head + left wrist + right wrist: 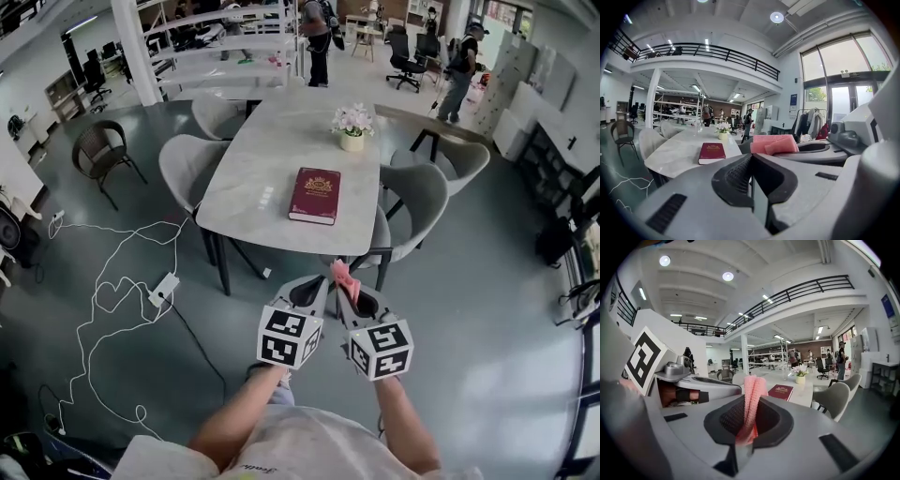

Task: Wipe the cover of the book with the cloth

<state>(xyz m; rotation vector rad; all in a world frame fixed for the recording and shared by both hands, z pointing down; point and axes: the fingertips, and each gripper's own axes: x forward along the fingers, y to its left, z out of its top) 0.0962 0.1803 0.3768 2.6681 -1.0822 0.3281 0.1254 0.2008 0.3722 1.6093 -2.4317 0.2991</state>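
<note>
My right claw (749, 417) is clenched on a folded pink knitted cloth (753, 389) that stands up from between its jaws. My left claw (752, 174), just beside it, is pressed together on nothing. Well ahead, the dark red hardcover book (315, 195) lies flat on the pale marble counter (267, 155). A small pot of white flowers (353, 125) stands beyond it.

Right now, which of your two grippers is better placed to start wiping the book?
The right gripper: its jaws pinch the pink cloth. The left gripper is shut and empty. Both are short of the book.
</note>
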